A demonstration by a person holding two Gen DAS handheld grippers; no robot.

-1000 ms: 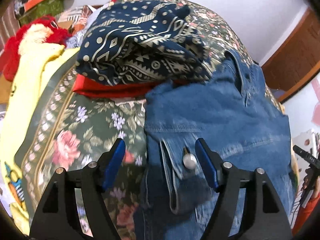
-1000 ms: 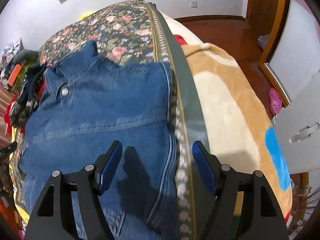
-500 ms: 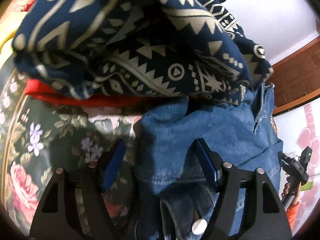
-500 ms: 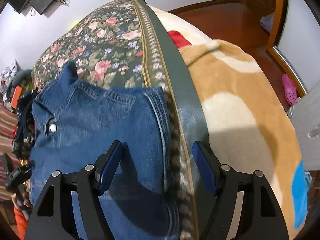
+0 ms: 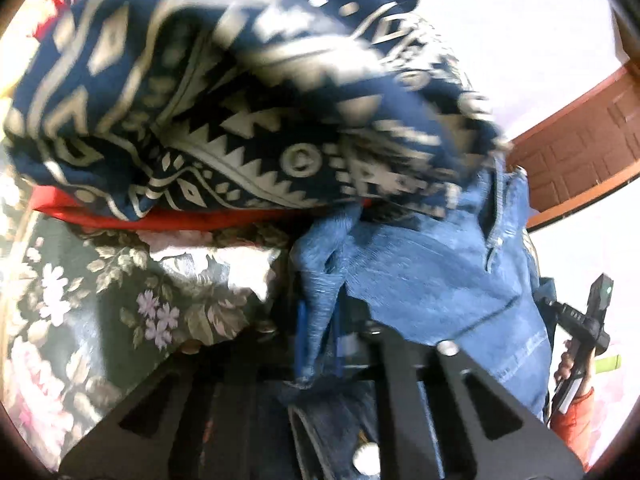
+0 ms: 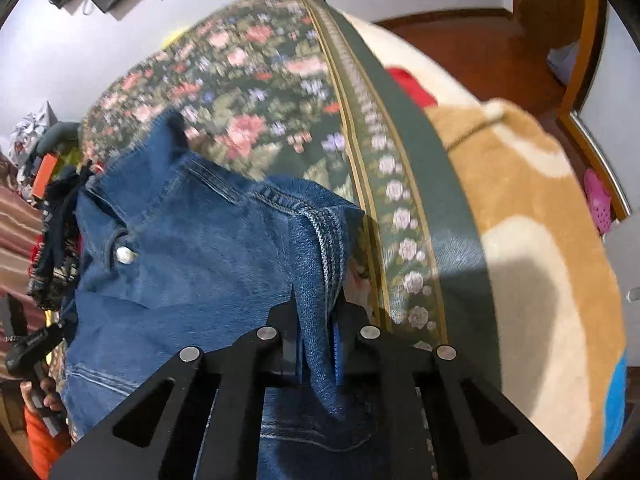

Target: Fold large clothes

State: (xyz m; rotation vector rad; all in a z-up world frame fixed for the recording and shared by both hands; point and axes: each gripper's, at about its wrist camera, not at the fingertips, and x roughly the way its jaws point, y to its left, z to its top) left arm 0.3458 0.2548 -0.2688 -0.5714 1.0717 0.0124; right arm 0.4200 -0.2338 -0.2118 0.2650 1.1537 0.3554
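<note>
Both claws have just closed: left claw [image 5: 318, 332] and right claw [image 6: 316, 334] each pinch the denim jacket's [image 6: 192, 256] edge.

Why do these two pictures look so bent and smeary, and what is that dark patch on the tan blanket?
Both views come through fisheye lenses, so edges curve. Left wrist view: the navy patterned cloth is blurred and the wall glares white. Right wrist view: the floral bedspread is smeared, the denim jacket near the right gripper sharper; the patch on the tan blanket is a shadow.
</note>
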